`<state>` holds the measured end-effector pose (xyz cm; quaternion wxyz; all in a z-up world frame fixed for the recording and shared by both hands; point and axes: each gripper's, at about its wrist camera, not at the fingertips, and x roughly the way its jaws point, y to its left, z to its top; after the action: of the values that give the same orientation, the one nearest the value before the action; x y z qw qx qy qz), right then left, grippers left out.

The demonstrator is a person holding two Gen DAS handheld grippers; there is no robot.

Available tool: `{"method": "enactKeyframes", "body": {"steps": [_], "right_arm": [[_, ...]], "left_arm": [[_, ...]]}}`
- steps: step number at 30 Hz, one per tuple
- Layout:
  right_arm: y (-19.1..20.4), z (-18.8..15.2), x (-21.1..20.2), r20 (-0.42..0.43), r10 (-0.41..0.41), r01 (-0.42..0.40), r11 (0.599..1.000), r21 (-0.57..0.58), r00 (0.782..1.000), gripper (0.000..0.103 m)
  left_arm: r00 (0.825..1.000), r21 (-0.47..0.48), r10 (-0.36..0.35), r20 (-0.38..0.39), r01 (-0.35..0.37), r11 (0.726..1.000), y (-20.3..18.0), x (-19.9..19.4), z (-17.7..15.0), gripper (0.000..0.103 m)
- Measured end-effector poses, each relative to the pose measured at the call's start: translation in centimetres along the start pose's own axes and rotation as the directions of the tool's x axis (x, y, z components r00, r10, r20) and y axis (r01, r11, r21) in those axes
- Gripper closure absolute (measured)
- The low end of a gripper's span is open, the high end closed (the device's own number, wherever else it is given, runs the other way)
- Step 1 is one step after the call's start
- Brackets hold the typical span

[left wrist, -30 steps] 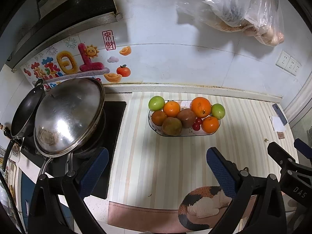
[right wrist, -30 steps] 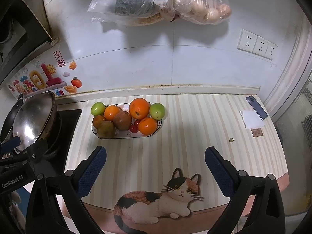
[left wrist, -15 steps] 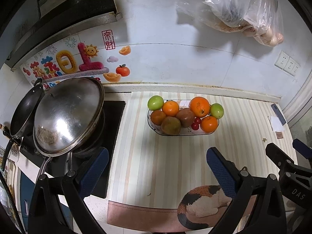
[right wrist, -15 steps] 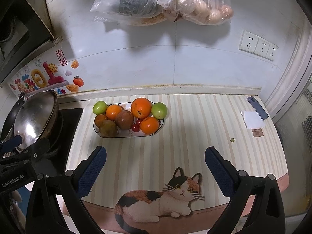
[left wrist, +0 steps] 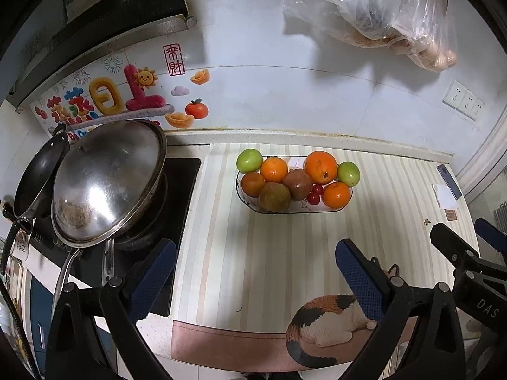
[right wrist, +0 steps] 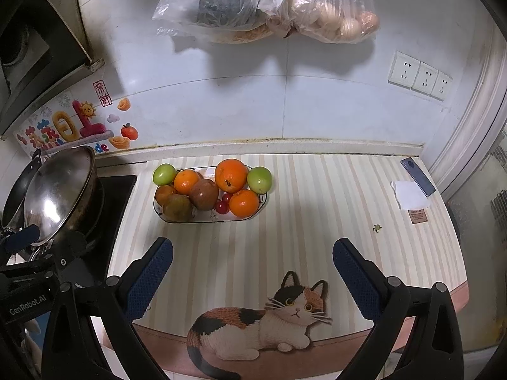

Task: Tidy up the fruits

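A shallow glass dish (left wrist: pixel 294 211) (right wrist: pixel 207 220) on the striped counter mat holds a pile of fruit: a large orange (left wrist: pixel 320 167) (right wrist: pixel 231 175), smaller oranges (left wrist: pixel 274 169), two green fruits (left wrist: pixel 249 160) (right wrist: pixel 259 180), brownish fruits (left wrist: pixel 297 184) (right wrist: pixel 204 193) and small red cherries (left wrist: pixel 314 194) (right wrist: pixel 222 205). My left gripper (left wrist: pixel 253 272) is open and empty, well short of the dish. My right gripper (right wrist: pixel 252 269) is open and empty, also short of it and to its right.
A steel wok with lid (left wrist: pixel 104 180) and a black pan (left wrist: pixel 38 174) sit on the hob at left. Plastic bags (right wrist: pixel 269 3) hang on the wall above. A phone (right wrist: pixel 418 175) and paper (right wrist: pixel 410 198) lie at the right. The mat has a cat picture (right wrist: pixel 263 326).
Both grippers have shifted only slightly; the dish sits a little further left in the left view and a little further right in the right view. Both stay open.
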<state>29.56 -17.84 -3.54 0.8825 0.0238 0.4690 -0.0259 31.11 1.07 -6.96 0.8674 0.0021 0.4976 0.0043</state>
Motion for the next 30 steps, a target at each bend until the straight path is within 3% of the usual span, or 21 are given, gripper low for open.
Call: {"method": "enactKeyframes", "body": {"steps": [30], "right_arm": [[-0.41, -0.40, -0.25, 0.001, 0.014, -0.014, 1.000, -0.026, 1.000, 0.000]], "left_arm": [[1.000, -0.002, -0.002, 0.010, 0.002, 1.000, -0.70, -0.89, -0.80, 0.000]]}}
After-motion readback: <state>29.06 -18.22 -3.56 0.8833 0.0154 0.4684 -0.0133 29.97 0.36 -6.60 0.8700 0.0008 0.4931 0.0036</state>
